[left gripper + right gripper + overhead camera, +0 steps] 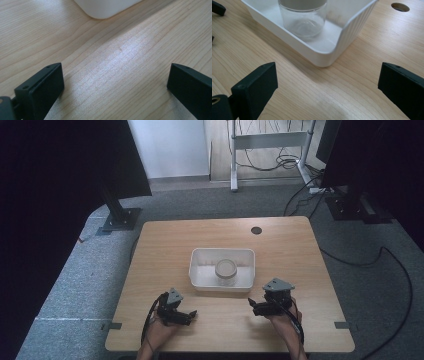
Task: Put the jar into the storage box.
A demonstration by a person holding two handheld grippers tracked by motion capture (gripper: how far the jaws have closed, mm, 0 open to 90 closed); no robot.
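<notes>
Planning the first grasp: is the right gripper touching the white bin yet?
Apart. The right gripper view shows bare table between the right gripper and the white bin.

**Wooden table in a carpeted room**

A light wooden table [220, 240] with a round cable hole [256, 230] stands on grey carpet [75, 280]. Far off, a white wall [170, 147] and white desk frame [270, 142]; black cables [385, 255] trail right.

White ribbed tub [199, 280], clear glass jar [225, 269] w/ grey lid, light woodgrain table [165, 240], black fingers [254, 86].

A jar [225, 269] stands in a white tub [197, 270]; both tongs [192, 315] [252, 306] rest nearby, empty.
</notes>
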